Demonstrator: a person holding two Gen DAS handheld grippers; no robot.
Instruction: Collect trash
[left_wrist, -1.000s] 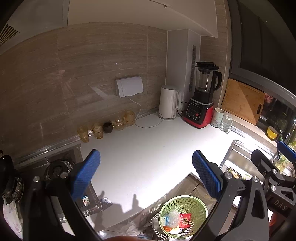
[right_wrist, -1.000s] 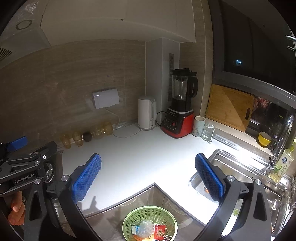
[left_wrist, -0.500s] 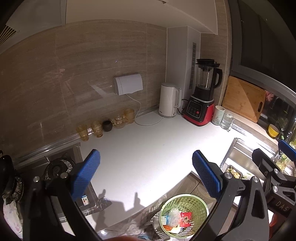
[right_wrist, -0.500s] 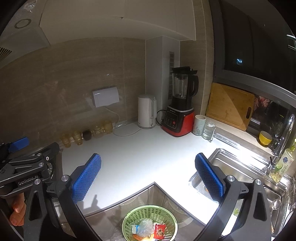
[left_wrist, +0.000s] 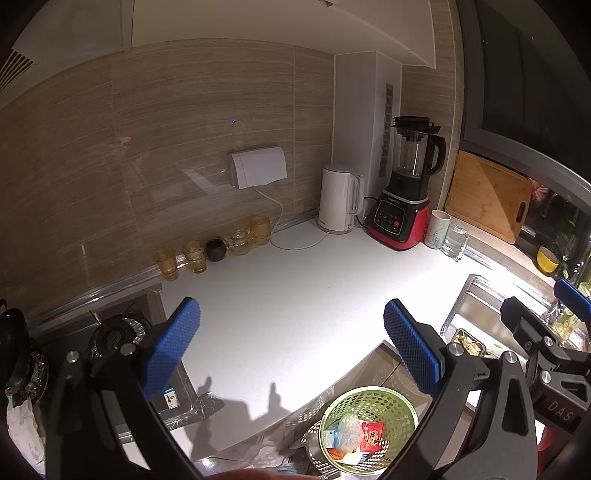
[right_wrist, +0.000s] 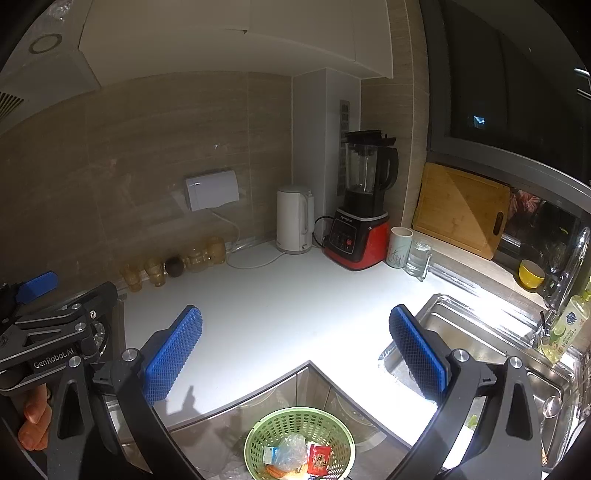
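Observation:
A green mesh waste basket (left_wrist: 384, 404) stands on the floor below the counter corner; it also shows in the right wrist view (right_wrist: 273, 424). It holds a red wrapper (left_wrist: 372, 436), clear plastic (right_wrist: 291, 452) and other scraps. My left gripper (left_wrist: 291, 347) is open and empty, held above the white counter (left_wrist: 295, 295). My right gripper (right_wrist: 295, 354) is open and empty too, above the counter corner and the basket. Each gripper appears at the edge of the other's view.
Along the back wall stand amber glasses (left_wrist: 184, 258), a white kettle (left_wrist: 338, 199), a red blender (left_wrist: 404, 192), a mug (right_wrist: 399, 247) and a cutting board (right_wrist: 461, 210). A steel sink (right_wrist: 480, 332) lies right, a gas hob (left_wrist: 114, 332) left.
Both grippers stay open and empty. Both views have tilted up slightly, so the counter and basket sit a little lower in the frame.

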